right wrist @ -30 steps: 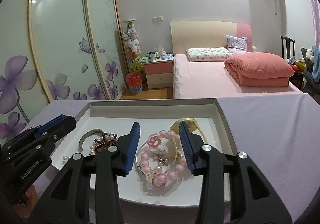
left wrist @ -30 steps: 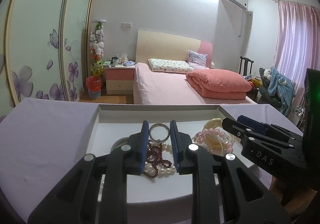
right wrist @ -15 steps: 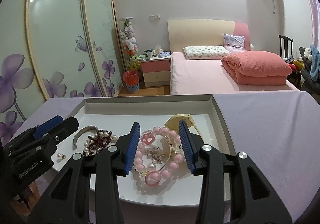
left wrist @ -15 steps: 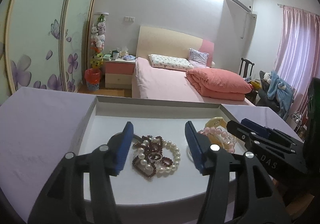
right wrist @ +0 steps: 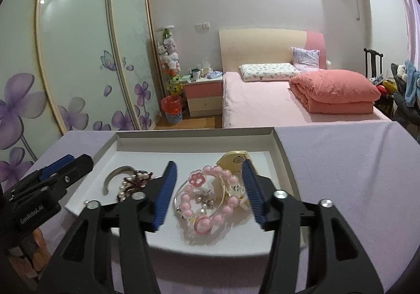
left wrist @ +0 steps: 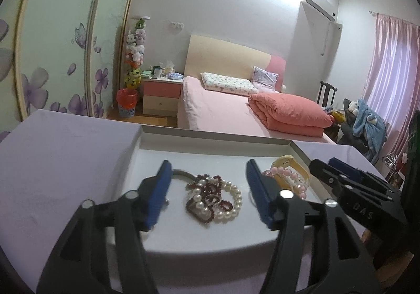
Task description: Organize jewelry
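While both tools hung over the white tray (left wrist: 215, 136), the left gripper (left wrist: 208, 190) stood wide apart above the pearl and dark-red bead tangle (left wrist: 214, 199). Right gripper (right wrist: 210, 189) likewise spread, holding nothing, straddling the pink bead bracelet (right wrist: 207, 195) beside the yellow watch (right wrist: 233, 160). Tray sat on lilac cloth (right wrist: 354, 175).

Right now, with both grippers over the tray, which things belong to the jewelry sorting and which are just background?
Part of the job:
shallow white tray
white pearl bracelet tangled with dark red beads
pink bead bracelet with paw charm
grey open bangle
yellow band
left gripper, open
right gripper, open

Just lying about:
pink bed
folded coral quilt
red wastebasket
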The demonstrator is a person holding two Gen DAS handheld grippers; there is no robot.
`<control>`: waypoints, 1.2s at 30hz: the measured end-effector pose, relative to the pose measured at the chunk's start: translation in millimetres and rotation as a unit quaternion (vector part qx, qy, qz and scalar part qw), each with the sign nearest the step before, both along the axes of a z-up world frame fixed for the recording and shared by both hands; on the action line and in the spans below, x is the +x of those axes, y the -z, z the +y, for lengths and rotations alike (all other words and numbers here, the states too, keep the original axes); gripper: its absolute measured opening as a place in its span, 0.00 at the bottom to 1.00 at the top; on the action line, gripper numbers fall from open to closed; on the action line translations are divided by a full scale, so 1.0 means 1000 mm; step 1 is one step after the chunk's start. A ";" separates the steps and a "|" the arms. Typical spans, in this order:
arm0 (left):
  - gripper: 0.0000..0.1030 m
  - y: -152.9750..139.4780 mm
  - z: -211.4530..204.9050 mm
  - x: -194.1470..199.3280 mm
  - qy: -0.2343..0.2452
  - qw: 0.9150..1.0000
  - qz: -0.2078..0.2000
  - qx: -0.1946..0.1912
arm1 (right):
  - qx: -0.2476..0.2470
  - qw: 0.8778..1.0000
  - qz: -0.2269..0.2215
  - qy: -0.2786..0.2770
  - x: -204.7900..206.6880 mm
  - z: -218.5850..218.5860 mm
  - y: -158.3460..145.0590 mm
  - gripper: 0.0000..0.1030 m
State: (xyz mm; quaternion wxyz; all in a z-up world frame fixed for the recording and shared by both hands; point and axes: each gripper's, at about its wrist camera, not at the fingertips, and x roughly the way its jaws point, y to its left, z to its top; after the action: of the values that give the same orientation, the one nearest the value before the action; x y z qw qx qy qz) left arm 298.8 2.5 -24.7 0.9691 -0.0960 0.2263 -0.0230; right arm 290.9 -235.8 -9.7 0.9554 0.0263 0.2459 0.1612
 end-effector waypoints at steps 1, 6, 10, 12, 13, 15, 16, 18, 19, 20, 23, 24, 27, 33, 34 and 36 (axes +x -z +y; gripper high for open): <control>0.64 -0.001 0.002 -0.006 -0.001 1.000 -0.002 0.000 | -0.002 1.000 -0.005 -0.003 -0.009 -0.001 -0.003 0.58; 0.86 -0.015 0.012 -0.057 -0.001 1.000 -0.023 0.003 | -0.006 1.000 -0.030 -0.007 -0.052 -0.010 -0.016 0.83; 0.96 -0.022 0.012 -0.099 0.008 0.999 -0.035 0.013 | -0.009 0.999 -0.042 0.000 -0.085 -0.017 -0.025 0.95; 0.96 -0.024 0.008 -0.117 0.007 0.999 -0.039 0.028 | -0.009 0.999 -0.049 0.003 -0.102 -0.019 -0.029 0.98; 0.96 -0.024 0.007 -0.126 0.006 0.999 -0.042 0.034 | -0.010 0.999 -0.052 0.005 -0.108 -0.020 -0.031 0.98; 0.96 -0.023 0.003 -0.146 0.004 0.998 -0.050 0.047 | -0.011 0.998 -0.058 0.008 -0.121 -0.019 -0.033 0.98; 0.96 -0.023 0.001 -0.156 0.001 0.997 -0.055 0.054 | -0.012 0.998 -0.062 0.009 -0.129 -0.019 -0.033 0.98; 0.96 -0.022 0.000 -0.172 -0.005 0.996 -0.064 0.062 | -0.016 0.998 -0.067 0.011 -0.139 -0.018 -0.033 0.98; 0.96 -0.023 0.000 -0.177 -0.008 0.996 -0.068 0.063 | -0.019 0.997 -0.070 0.013 -0.145 -0.017 -0.031 0.98; 0.96 -0.022 -0.001 -0.185 -0.011 0.995 -0.073 0.065 | -0.022 0.997 -0.073 0.016 -0.150 -0.017 -0.030 0.98; 0.96 -0.020 -0.001 -0.203 -0.021 0.995 -0.080 0.063 | -0.025 0.996 -0.078 0.026 -0.163 -0.015 -0.024 0.98; 0.96 -0.020 -0.003 -0.207 -0.024 0.994 -0.082 0.061 | -0.025 0.996 -0.079 0.030 -0.168 -0.016 -0.021 0.98; 0.96 -0.016 0.001 -0.219 -0.034 0.994 -0.086 0.058 | -0.021 0.995 -0.087 0.044 -0.177 -0.017 -0.014 0.98; 0.96 -0.016 0.010 -0.224 -0.046 0.995 -0.081 0.046 | -0.016 0.995 -0.088 0.043 -0.180 -0.018 -0.010 0.98; 0.96 -0.017 0.011 -0.225 -0.048 0.994 -0.081 0.045 | -0.016 0.995 -0.090 0.043 -0.180 -0.018 -0.010 0.98; 0.96 -0.018 0.012 -0.225 -0.050 0.995 -0.081 0.043 | -0.014 0.995 -0.091 0.043 -0.183 -0.018 -0.010 0.98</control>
State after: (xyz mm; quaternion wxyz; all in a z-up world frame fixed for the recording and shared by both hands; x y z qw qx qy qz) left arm 74.2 15.0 -7.1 0.9873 -0.0631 0.1428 0.0281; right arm 108.0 -253.4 0.2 0.9801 0.0082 0.1589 0.1186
